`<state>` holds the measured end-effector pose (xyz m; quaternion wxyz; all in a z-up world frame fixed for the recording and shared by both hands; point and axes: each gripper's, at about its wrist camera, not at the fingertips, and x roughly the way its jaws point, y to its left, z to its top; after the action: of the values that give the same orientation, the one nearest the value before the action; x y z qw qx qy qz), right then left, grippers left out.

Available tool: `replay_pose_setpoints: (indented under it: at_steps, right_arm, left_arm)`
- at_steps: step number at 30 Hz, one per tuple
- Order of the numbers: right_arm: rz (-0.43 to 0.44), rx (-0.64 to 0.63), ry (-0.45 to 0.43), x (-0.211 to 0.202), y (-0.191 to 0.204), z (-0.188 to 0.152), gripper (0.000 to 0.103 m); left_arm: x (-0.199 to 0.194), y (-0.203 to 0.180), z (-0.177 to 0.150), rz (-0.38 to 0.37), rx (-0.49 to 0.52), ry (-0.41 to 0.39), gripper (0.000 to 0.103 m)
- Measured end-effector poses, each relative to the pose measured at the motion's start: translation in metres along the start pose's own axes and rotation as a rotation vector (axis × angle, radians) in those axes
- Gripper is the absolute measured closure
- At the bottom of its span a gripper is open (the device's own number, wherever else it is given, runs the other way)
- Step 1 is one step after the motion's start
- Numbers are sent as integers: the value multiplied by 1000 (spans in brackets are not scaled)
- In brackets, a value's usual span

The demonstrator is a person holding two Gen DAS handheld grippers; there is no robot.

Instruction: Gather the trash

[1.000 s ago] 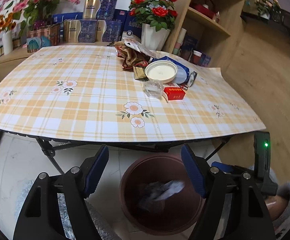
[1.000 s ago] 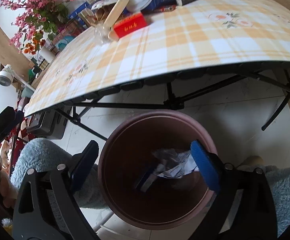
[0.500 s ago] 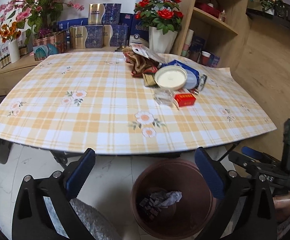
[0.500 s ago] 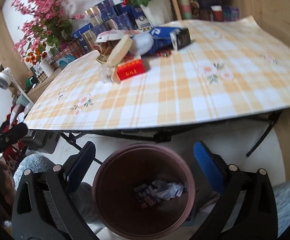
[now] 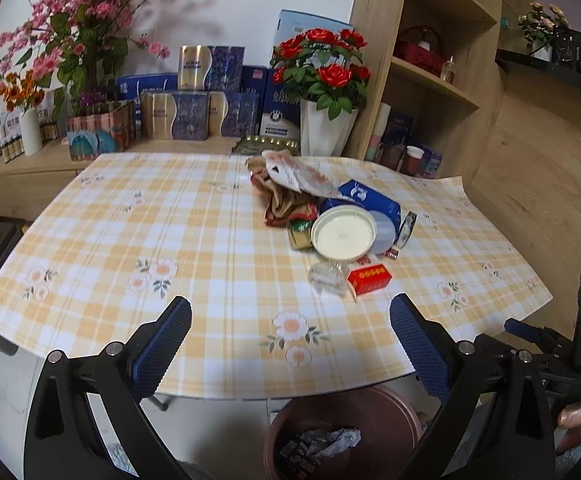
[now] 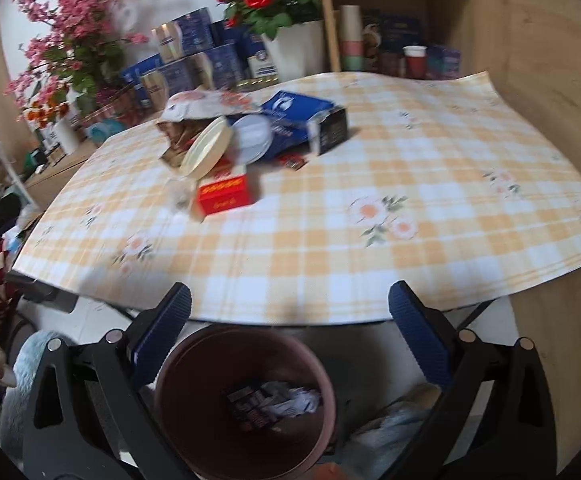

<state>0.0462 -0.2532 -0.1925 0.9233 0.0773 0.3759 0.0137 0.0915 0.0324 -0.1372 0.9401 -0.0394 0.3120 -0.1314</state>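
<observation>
the fingers (image 5: 162, 344) of the left gripper (image 5: 290, 340) are spread wide; its jaws have just been opening and nothing is between them. they stand over the near edge of the table (image 5: 90, 240), which has a yellow checked cloth. going to the right on the cloth, there is a pile of trash: a crumpled brown wrapper (image 5: 282, 204), a white round lid (image 5: 344, 233), a clear plastic piece (image 5: 326, 276), a red small box (image 5: 369, 278) just beside it, and a blue box (image 5: 374, 200) behind the lid. the right gripper (image 6: 289, 340) also has its fingers spread, with nothing between them. under the table edge stands a brown bin (image 6: 178, 400) with crumpled paper (image 6: 294, 400) inside.
</observation>
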Motion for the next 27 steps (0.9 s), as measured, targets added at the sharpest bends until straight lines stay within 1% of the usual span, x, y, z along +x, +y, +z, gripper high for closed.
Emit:
replay_pose_setpoints:
  at_steps: [4,11,14,16,18,21,24,27]
  right_arm:
    - [-11,-5,-16,-5,-4,11,6]
    - [5,-9,-21,-8,-12,23,6]
    - [-23,-12,-32,-6,-15,26,6]
    - [-26,-4,-34,-3,-19,27,6]
    - [-37,-4,-14,4,-22,30,6]
    - [-65,-21,-28,10,-25,34,6]
    - [-58,-17,-50,15,-29,39,6]
    - [-58,-2,-58,25,-34,45,6]
  left_arm:
    - [0,-1,8,-1,8,-13,6]
    - [6,0,13,-17,27,-12,6]
    - [8,1,14,-20,27,-10,6]
    - [12,2,15,-22,24,-4,6]
    - [17,3,16,-23,24,5,6]
    - [30,3,15,-34,22,35,6]
    - [47,3,14,-53,-7,73,6]
    - [68,0,16,-93,-45,101,6]
